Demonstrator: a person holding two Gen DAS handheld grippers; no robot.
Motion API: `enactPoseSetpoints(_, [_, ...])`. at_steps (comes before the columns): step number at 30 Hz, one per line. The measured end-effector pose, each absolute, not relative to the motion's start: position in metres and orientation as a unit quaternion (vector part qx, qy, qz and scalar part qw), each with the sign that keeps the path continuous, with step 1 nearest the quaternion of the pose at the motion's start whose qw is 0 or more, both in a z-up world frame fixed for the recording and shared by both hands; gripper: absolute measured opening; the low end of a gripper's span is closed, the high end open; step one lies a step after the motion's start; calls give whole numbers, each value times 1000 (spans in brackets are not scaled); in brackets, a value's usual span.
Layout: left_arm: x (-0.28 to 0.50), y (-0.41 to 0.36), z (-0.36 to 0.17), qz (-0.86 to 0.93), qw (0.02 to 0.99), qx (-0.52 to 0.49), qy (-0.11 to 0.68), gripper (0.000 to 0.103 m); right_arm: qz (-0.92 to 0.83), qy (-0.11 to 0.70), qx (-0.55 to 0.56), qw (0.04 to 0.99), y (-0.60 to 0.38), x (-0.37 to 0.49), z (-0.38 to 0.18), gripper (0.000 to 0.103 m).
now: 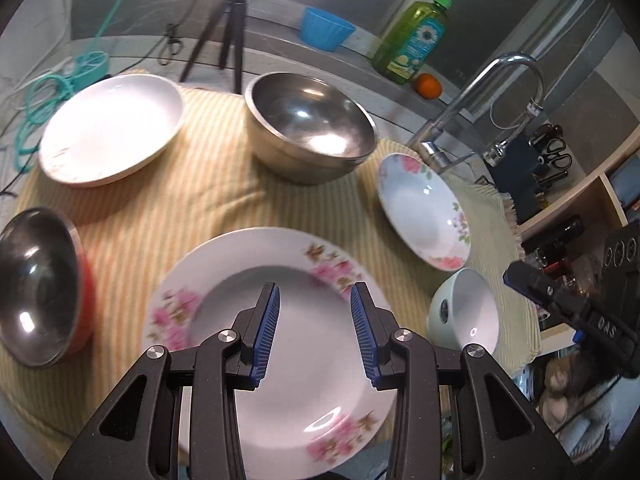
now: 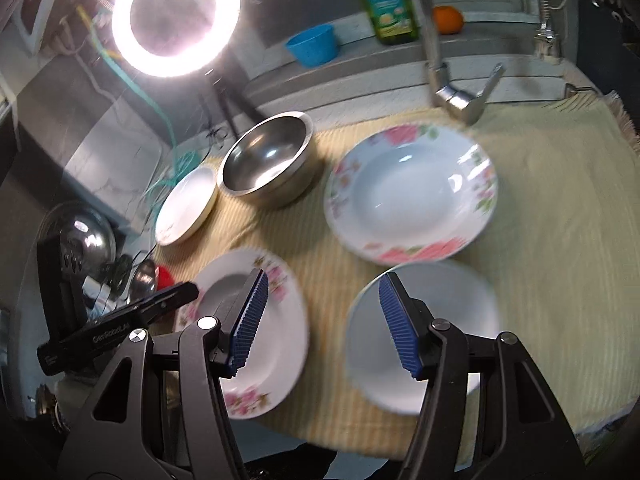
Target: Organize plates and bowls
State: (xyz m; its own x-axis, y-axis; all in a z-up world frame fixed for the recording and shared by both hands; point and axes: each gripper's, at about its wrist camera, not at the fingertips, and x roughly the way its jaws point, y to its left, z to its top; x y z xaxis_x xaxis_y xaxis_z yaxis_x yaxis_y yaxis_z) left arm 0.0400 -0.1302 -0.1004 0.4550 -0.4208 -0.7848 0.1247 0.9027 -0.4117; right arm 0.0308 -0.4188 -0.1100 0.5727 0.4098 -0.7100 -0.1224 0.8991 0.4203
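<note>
My left gripper [image 1: 315, 295] is open and empty, hovering over a flowered plate [image 1: 224, 280] at the cloth's front; that plate also shows in the right wrist view [image 2: 280, 320]. My right gripper [image 2: 323, 280] is open and empty between that plate and a white bowl [image 2: 440, 312], seen from the left [image 1: 468, 308]. A deep flowered plate [image 2: 412, 196] lies behind, also in the left wrist view [image 1: 424, 208]. A large steel bowl [image 1: 312, 128] [image 2: 268, 160] and a plain white plate [image 1: 112, 128] [image 2: 186, 206] sit at the back. A steel bowl with a red outside [image 1: 40, 284] is at the left.
A yellow striped cloth [image 1: 168, 208] covers the counter. A faucet [image 1: 480, 92] stands at the right. A green soap bottle [image 1: 412, 40], an orange [image 1: 428, 86] and a blue cup [image 1: 326, 28] sit on the ledge. A ring light [image 2: 176, 16] on a tripod [image 1: 232, 28] stands behind.
</note>
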Motion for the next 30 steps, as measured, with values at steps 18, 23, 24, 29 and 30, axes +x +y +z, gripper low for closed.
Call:
enactPoseSetpoints(18, [113,-207,-131,-183,802,-208,529,35,132,486,165,848,-525,144,-158,45])
enactPoseSetpoints(23, [126,-214,-136,-174,803,-206,531,33,144,502,172,835,-528,167,-175,36])
enactPoseSetpoints(24, [128,-216,-137,-173,803,-205,532,33,145,504,174,833,-529,170,-177,35])
enactPoseSetpoints(29, [136,-220,-142,-169,801,-203,537,30,154,517,182,822,-531,180,-186,27])
enactPoseSetpoints(30, [137,-221,-144,-168,800,-205,538,28,156,518,183,821,-530,182,-187,26])
